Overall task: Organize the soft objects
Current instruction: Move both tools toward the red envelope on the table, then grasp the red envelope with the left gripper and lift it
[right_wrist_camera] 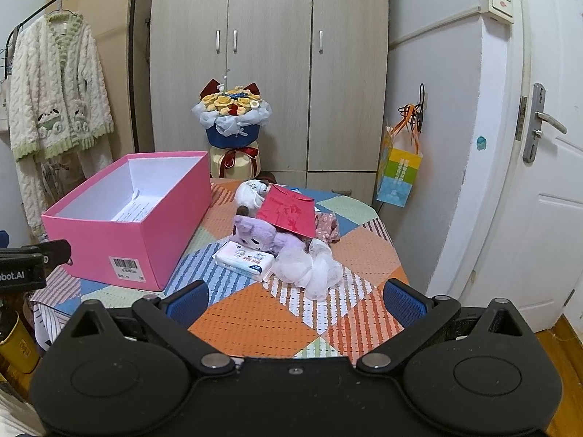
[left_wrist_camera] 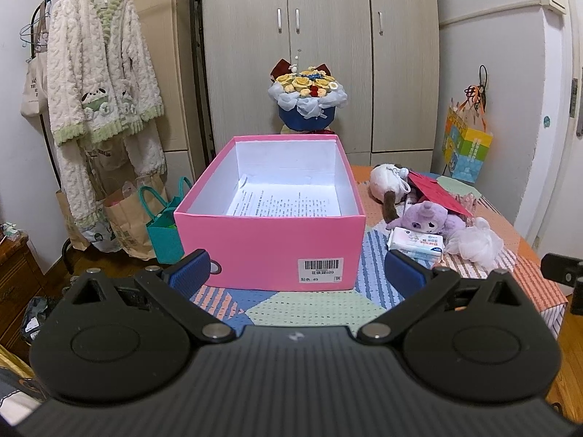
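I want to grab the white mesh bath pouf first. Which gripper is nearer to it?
Right. The right gripper sits just short of the pouf, facing it. The left gripper faces the pink box, the pouf off to its right.

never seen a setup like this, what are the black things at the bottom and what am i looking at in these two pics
The black shapes are handheld grippers, one in each of a person's hands, each with a camera looking forward along its two blue-padded fingers. One picture is from the left gripper, the other from the right gripper. Both are open and hold nothing.

Ahead is a table under a patchwork cloth. On it stands an open pink box with only a printed sheet inside. Beside the box lies a pile: a purple plush, a white plush, a red envelope resting on them, a tissue pack and a white mesh bath pouf.
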`<state>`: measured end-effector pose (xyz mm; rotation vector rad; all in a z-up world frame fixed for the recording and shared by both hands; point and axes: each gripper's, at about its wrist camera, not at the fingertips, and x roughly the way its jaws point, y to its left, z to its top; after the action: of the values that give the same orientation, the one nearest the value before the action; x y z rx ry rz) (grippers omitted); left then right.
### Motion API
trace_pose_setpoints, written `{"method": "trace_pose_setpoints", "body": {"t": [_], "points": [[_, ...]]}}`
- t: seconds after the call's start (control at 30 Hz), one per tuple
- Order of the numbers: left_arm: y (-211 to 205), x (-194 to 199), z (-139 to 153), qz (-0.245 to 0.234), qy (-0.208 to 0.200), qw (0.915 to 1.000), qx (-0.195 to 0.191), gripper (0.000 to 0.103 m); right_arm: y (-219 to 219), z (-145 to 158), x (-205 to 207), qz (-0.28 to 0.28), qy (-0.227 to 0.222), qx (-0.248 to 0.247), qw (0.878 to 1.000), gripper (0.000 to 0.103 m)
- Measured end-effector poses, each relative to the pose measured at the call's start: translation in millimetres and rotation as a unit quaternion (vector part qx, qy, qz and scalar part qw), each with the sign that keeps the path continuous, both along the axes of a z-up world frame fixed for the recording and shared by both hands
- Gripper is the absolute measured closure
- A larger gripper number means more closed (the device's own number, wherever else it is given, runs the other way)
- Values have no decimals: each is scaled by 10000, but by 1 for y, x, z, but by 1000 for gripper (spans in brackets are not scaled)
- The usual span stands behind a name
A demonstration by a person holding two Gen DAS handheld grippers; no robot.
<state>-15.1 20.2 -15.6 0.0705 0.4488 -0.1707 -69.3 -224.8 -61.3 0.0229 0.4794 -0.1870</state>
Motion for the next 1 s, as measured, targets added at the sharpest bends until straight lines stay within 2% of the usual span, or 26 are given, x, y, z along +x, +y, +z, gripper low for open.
{"method": "trace_pose_setpoints", "body": {"t": [0.23, 0.47, 0.6, 0.7, 0.8, 0.93, 0.97, 1.0], "points": [[-5, 10, 9, -144, 52, 9997, -167, 0, -5, 4, 3, 280, -98, 5, 9996, 0], [-31, 37, 35, -561, -35, 9972, -492, 0, -20, 17, 19, 766, -559, 30, 9955, 0], [-58, 61, 42, -765, -155, 9963, -366, 1, -39, 15, 43, 954, -795, 198, 9921, 0], [-78, 82, 42, -1008, -111, 9942, -369, 1, -54, 12, 67, 1017, -679, 220, 9923, 0], [-93, 108, 41, -1319, 127, 9886, -714, 1, -66, 12, 90, 1201, -521, 247, 9911, 0], [-121, 140, 31, -1376, 367, 9879, -610, 4, -84, 5, 124, 1474, -347, 450, 9874, 0], [-128, 149, 28, -1416, 464, 9870, -609, 5, -87, 3, 134, 1549, -279, 505, 9862, 0], [-135, 160, 24, -1485, 605, 9849, -646, 12, -89, 0, 142, 1641, -241, 538, 9847, 0]]}}
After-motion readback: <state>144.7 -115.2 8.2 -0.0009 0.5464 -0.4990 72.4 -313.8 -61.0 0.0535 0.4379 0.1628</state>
